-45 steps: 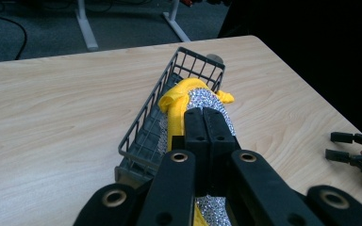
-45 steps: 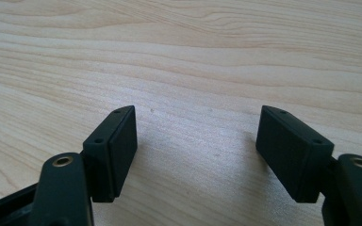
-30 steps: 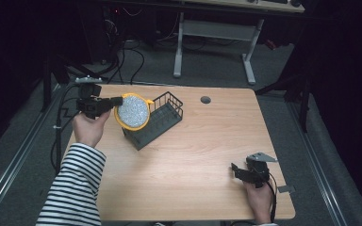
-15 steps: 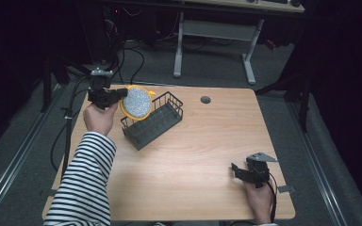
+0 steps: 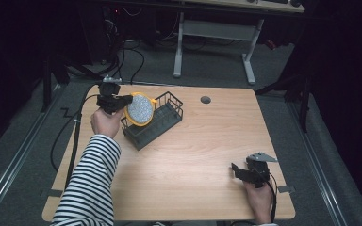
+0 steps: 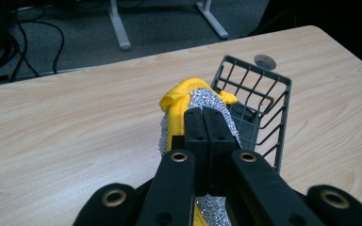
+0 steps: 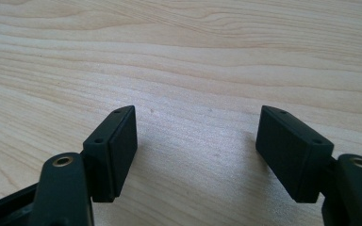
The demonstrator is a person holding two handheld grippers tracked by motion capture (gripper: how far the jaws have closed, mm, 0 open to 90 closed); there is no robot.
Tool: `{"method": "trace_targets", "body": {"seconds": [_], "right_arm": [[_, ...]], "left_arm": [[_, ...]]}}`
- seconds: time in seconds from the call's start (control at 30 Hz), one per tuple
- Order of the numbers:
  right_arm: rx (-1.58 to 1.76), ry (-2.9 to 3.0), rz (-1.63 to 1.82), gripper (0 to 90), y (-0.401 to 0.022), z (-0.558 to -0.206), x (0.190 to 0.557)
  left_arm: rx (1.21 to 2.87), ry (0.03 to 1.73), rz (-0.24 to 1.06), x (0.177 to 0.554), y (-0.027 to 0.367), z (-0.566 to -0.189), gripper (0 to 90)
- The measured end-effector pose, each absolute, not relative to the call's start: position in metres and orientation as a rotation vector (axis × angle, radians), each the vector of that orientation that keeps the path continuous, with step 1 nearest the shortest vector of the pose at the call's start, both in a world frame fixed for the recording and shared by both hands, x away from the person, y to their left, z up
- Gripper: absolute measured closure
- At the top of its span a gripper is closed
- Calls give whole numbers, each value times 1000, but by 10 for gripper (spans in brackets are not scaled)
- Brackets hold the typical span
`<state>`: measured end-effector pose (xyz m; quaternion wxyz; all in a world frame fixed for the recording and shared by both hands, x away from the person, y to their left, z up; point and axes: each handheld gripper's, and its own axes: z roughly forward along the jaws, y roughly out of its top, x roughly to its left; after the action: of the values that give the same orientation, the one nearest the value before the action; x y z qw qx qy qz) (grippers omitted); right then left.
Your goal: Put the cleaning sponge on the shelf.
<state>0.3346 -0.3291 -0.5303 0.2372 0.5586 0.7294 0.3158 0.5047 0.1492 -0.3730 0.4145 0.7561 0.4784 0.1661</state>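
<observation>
A round plate with a yellow rim and a glittery silver face stands on edge at the near-left end of a black wire rack. My left gripper is shut on its rim from the left. In the left gripper view the two jaws meet over the plate, with the rack just beyond it. My right gripper rests near the table's front right corner, open, with only bare wood between its jaws.
The wooden table has a round cable hole behind the rack. A black cable hangs off the left edge. A white desk frame stands on the floor beyond the table.
My left hand has carried the plate away from the person and to the right, then lower, onto the rack's end. The right hand has stayed where it was.
</observation>
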Motion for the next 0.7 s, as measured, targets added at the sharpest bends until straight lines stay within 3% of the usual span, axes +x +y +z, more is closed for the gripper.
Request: {"method": "trace_targets", "body": {"seconds": [0.5,0.7], "right_arm": [[1531,1998,864,299,-329,-530,335],[1535,1998,869,298,-330,-530,335]], "left_arm": [[1943,1182,352,501,145,-398,897],[1924,1190,336,500,145,-401,844]]}}
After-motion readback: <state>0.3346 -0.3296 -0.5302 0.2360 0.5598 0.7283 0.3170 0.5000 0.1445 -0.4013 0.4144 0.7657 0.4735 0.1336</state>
